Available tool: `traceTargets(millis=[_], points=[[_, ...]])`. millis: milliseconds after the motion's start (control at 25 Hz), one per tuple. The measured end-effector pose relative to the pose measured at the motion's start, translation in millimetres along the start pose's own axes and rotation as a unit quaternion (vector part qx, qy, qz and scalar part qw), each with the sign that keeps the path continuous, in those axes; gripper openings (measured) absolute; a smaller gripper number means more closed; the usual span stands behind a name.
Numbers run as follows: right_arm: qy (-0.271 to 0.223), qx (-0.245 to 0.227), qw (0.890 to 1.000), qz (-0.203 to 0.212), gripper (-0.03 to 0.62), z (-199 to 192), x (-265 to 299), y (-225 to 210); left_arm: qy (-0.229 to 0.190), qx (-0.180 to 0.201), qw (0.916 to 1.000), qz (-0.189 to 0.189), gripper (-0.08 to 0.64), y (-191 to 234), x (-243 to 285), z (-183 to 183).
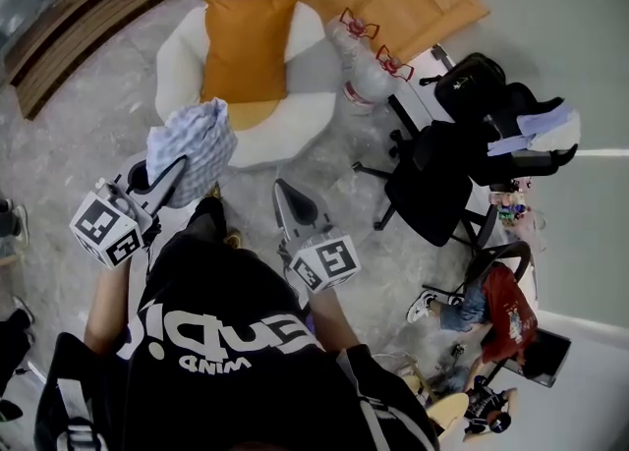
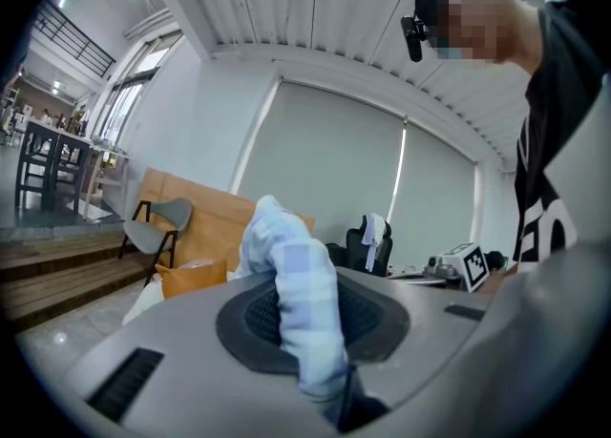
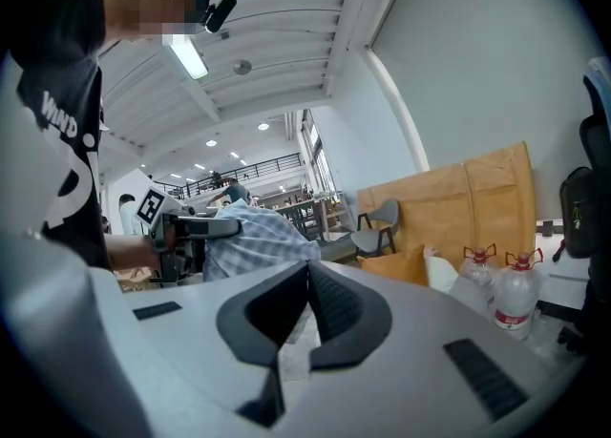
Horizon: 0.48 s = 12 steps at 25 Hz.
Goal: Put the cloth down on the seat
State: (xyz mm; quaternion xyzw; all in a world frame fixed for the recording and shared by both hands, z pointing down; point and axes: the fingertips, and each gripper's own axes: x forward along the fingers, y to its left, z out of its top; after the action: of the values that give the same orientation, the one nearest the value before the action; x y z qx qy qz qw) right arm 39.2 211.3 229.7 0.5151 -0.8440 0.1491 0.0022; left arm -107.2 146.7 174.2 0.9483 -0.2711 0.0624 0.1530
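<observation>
Checked cloth [image 2: 296, 302] clamped, seat [image 1: 295, 130] seen overhead

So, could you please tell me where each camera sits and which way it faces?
Head view: on the person's head, looking steeply down at the seat, the left gripper and the right gripper; the black shirt shows below.
Left gripper view: on the left gripper, looking along jaws shut on the cloth towards the seat; black shirt at right.
Right gripper view: on the right gripper, looking past its closed, empty jaws; black shirt at left.
Shared: all three show the cloth and the orange cushion.
</observation>
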Motion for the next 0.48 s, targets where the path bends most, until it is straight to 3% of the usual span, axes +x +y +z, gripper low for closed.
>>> traceTargets(millis=[200, 320, 480], points=[[0.000, -0.011, 1.000, -0.005, 0.021, 4, 24, -18, -0.004, 0.000, 1.0000, -0.007, 0.069, 24, 19, 0], [-0.001, -0.009, 1.000, -0.011, 0.021, 23, 50, -33, -0.014, 0.010, 0.9996, -0.021, 0.069, 48, 38, 16], [-0.003, -0.015, 1.000, -0.015, 0.021, 40, 80, -43, 0.002, 0.006, 0.9997, -0.023, 0.069, 72, 52, 37]])
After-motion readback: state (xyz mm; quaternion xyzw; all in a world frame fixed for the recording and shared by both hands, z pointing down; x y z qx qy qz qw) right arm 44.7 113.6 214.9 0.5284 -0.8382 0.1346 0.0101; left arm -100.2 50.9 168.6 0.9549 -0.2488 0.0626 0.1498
